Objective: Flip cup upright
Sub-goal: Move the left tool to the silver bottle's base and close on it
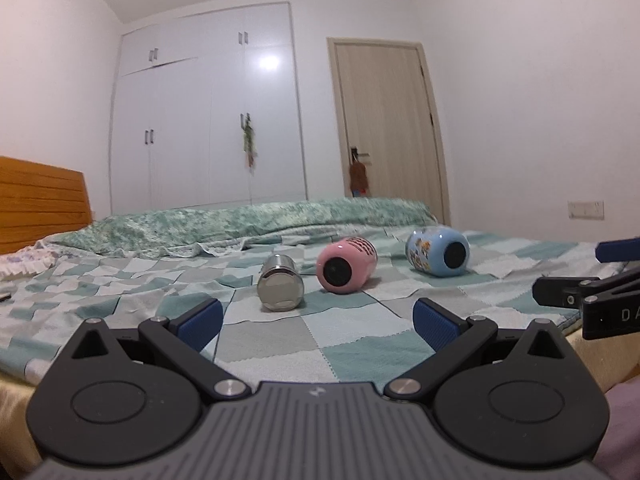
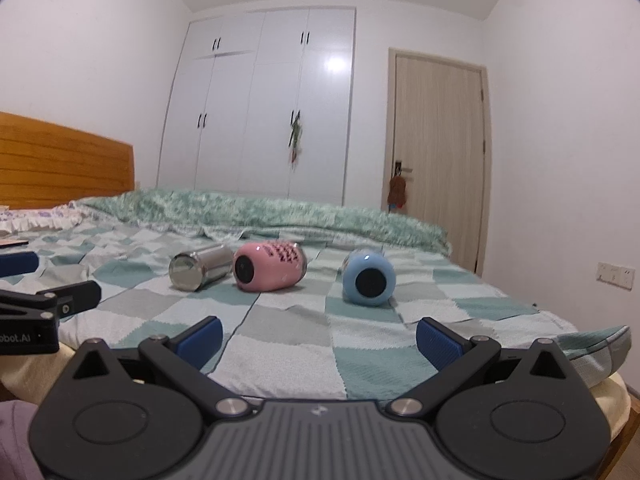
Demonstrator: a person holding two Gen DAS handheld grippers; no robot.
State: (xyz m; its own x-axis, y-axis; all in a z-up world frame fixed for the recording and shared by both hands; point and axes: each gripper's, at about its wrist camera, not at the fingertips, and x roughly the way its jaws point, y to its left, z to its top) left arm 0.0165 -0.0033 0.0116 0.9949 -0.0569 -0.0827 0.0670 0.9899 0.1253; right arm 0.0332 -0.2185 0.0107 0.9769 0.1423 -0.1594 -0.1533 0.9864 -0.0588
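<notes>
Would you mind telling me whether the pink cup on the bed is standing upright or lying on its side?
Lying on its side: the pink cup rests lengthwise on the checked bedspread, its round dark end facing the camera.

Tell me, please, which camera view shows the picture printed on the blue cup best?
The left wrist view. There the blue cup lies on its side on the bed, turned so its printed side wall shows beside its dark round end. In the right wrist view the same cup points almost straight at the camera, so its print is hidden.
</notes>
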